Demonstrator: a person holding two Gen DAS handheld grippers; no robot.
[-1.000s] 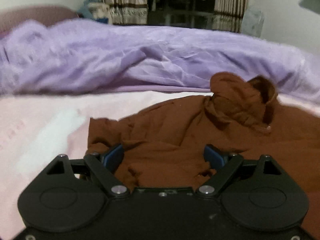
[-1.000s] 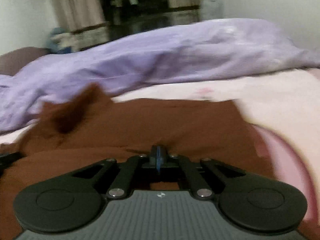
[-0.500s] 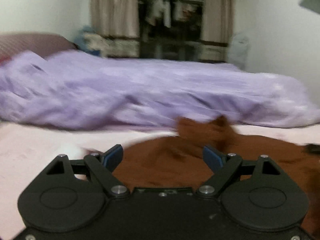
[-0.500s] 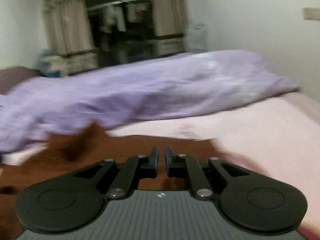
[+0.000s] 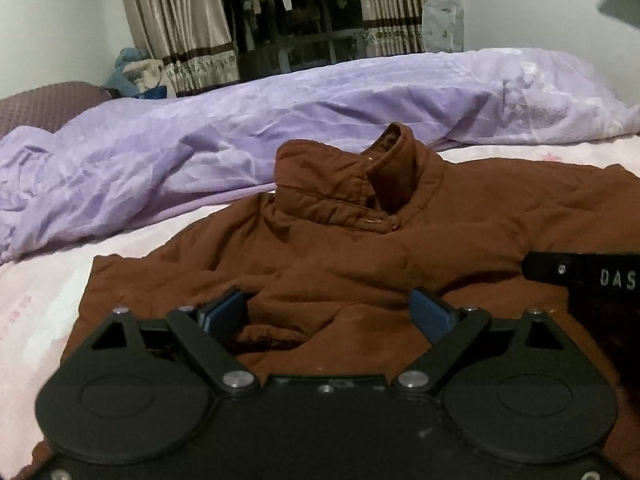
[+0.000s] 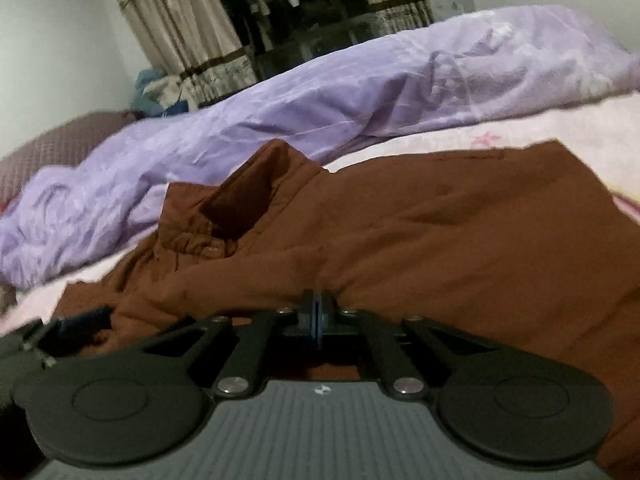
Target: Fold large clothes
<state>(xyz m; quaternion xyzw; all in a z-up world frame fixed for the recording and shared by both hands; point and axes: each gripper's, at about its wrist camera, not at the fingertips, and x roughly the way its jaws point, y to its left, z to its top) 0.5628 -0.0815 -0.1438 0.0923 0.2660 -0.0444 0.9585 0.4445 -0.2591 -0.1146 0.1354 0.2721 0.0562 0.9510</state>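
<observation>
A brown jacket lies spread on the pink bed sheet, its collar standing up at the far side. My left gripper hovers over the jacket's near left part. Its jaws are opening wide, with rumpled fabric lying between the blue pads but not pressed by them. My right gripper is shut, and creases in the jacket run into its closed tips, so it pinches the fabric. The right gripper's side shows at the right edge of the left wrist view.
A crumpled purple duvet runs across the bed behind the jacket. A maroon pillow lies far left. Curtains and a dark window with hanging clothes stand beyond. Pink sheet shows to the right.
The right jaws parted briefly and have shut again on the fabric. Both views swung up and came back down. The collar now stands near the middle of the left wrist view.
</observation>
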